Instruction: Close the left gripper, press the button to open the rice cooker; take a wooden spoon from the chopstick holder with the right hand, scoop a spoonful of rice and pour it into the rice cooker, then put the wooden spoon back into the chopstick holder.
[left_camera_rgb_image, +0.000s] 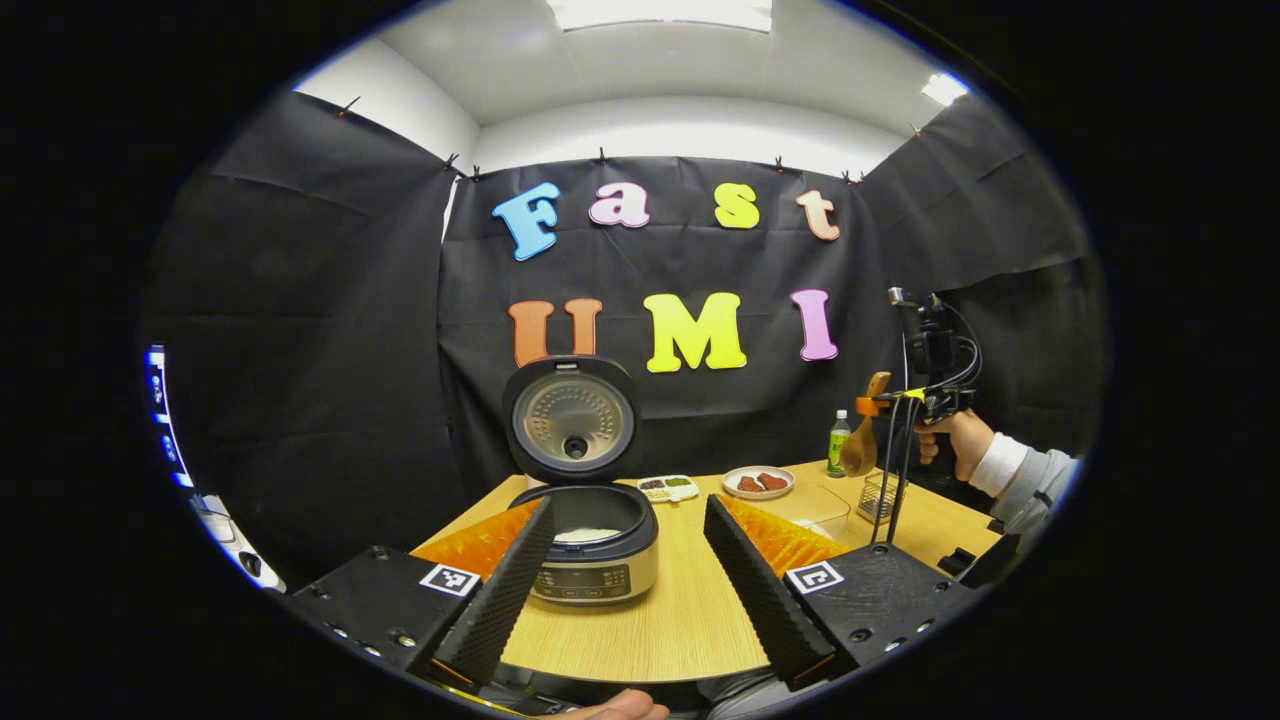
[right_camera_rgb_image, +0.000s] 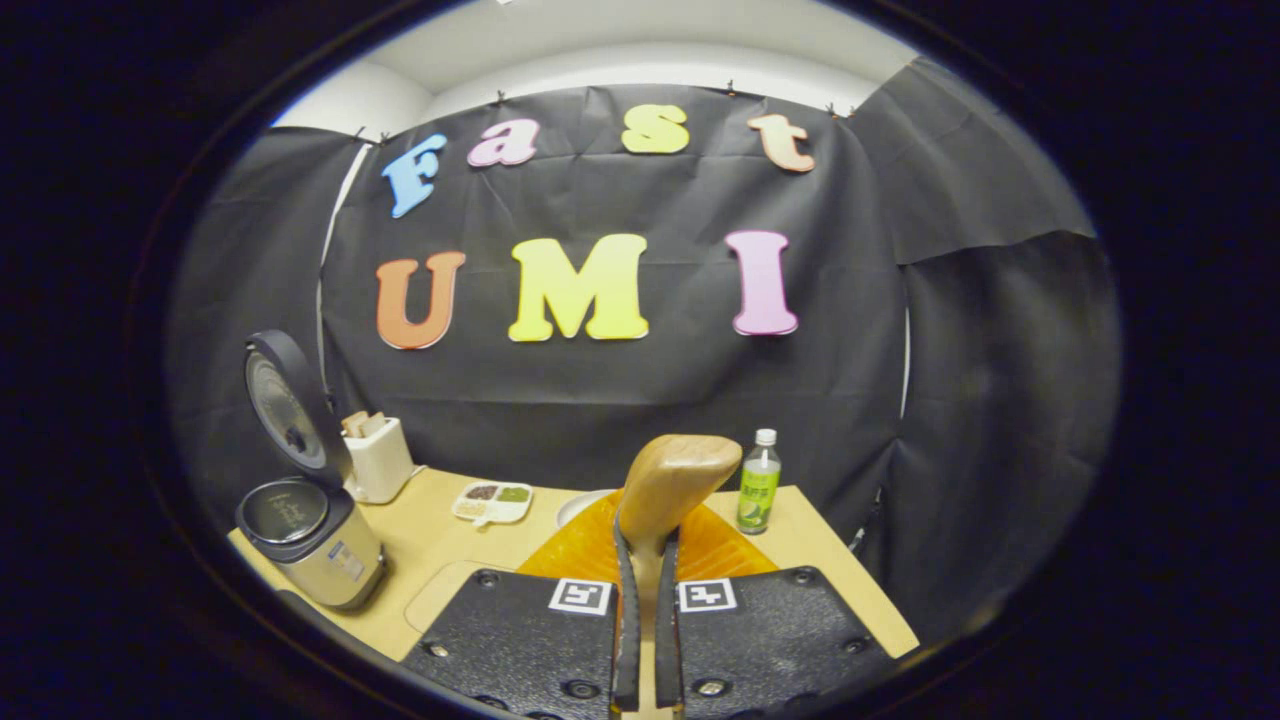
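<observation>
While the rice cooker (left_camera_rgb_image: 592, 545) stands lid-up near the table's (left_camera_rgb_image: 680, 620) front edge, the left gripper (left_camera_rgb_image: 628, 590) hangs spread apart before it; the right gripper (right_camera_rgb_image: 647, 640) clamps the wooden spoon (right_camera_rgb_image: 672, 485) above the chopstick holder (left_camera_rgb_image: 880, 495).

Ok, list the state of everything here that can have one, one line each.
rice cooker: lid up, pot open, something white inside.
left gripper: open, holding nothing.
right gripper: shut on the wooden spoon, held above the table.
green bottle: upright, capped.
clear container: open on top.
</observation>
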